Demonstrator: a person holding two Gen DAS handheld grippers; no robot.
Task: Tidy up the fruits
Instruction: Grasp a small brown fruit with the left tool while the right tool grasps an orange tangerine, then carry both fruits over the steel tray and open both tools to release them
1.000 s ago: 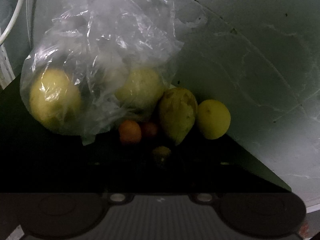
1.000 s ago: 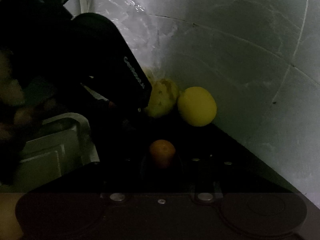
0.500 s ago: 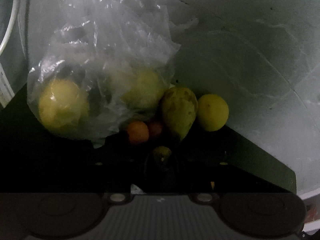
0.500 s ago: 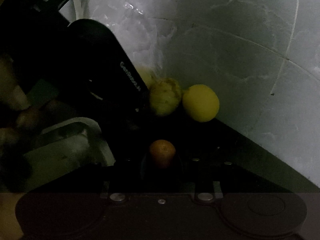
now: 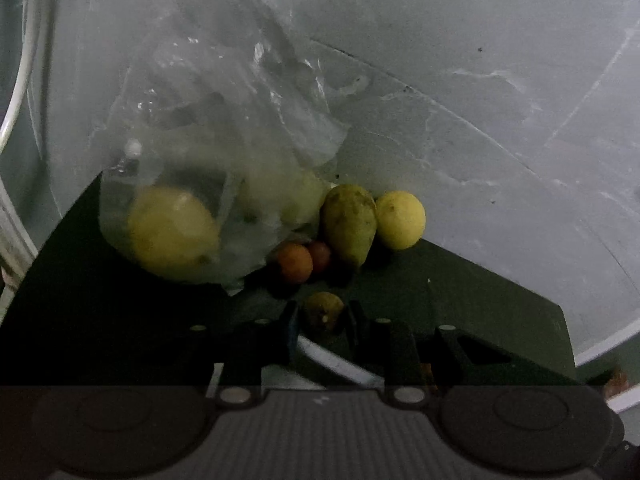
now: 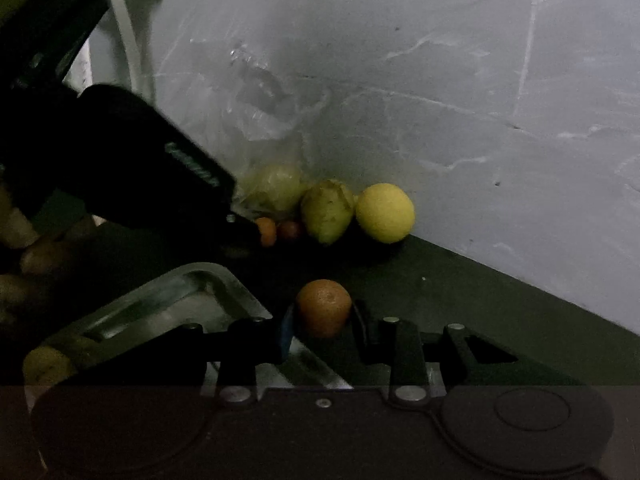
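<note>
Right gripper [image 6: 322, 322] clamped on small orange fruit [image 6: 323, 307], near pear [image 6: 328, 211]. Only right view shows metal tray [image 6: 168, 304], below-left of pear. Left gripper [image 5: 322, 322] clamped on small greenish fruit [image 5: 324, 310], blemished. Clear bag [image 5: 216, 184] of yellow fruit touching pear's left; lemon [image 5: 400, 220] touching right.

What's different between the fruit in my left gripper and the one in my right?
The fruit in the left gripper is small, dull green-yellow and blotchy; the fruit in the right gripper is orange, rounder and looks bigger, filling the gap between the fingers. The green fruit is dim and partly hidden between the fingers; the orange fruit shows clearly. Both are gripped above the dark counter.
</note>
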